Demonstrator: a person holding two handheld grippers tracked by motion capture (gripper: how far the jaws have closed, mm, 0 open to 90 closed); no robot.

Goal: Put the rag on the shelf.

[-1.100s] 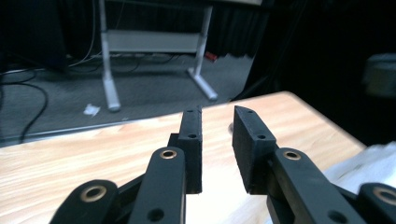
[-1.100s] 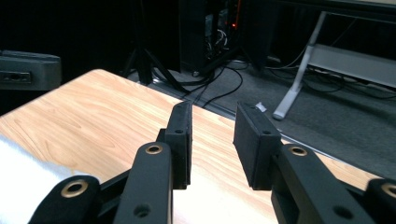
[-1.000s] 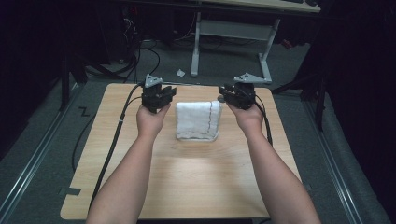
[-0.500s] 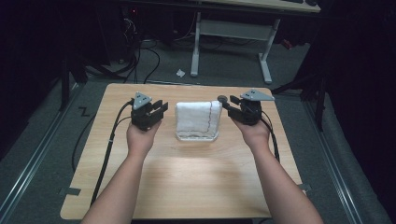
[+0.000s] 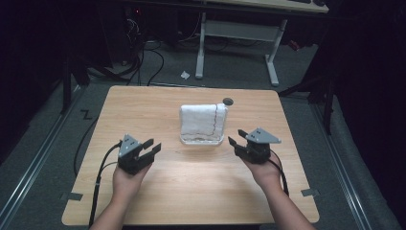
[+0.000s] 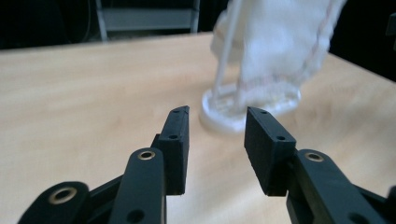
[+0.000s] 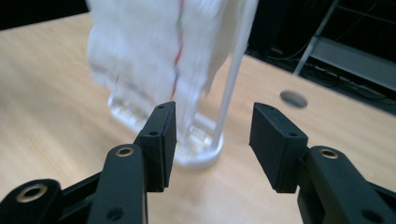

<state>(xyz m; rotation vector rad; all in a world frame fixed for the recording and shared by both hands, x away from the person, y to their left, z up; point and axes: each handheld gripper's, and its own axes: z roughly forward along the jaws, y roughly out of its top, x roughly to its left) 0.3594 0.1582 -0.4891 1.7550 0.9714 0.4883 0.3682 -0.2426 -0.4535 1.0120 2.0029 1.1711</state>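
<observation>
A white towel (image 5: 203,120) with a thin red stripe hangs over a white rack (image 5: 201,140) at the middle of the wooden table (image 5: 143,105). In the left gripper view the towel (image 6: 275,42) and the rack's base (image 6: 252,109) lie ahead and to the right. The right gripper view has the towel (image 7: 154,42) close ahead, with the rack's post (image 7: 233,70) beside it. My left gripper (image 5: 151,147) is open and empty, left of the rack. My right gripper (image 5: 236,142) is open and empty, right of it. Both are apart from the towel.
A small dark round mark (image 5: 228,101) sits on the table behind the rack. Cables trail from both grippers off the table's near edge. A white desk frame (image 5: 237,33) and floor cables (image 5: 143,52) lie beyond the far edge.
Both grippers have drawn back from the far side of the table toward the person, ending either side of the rack's front. The towel stays hung on the rack.
</observation>
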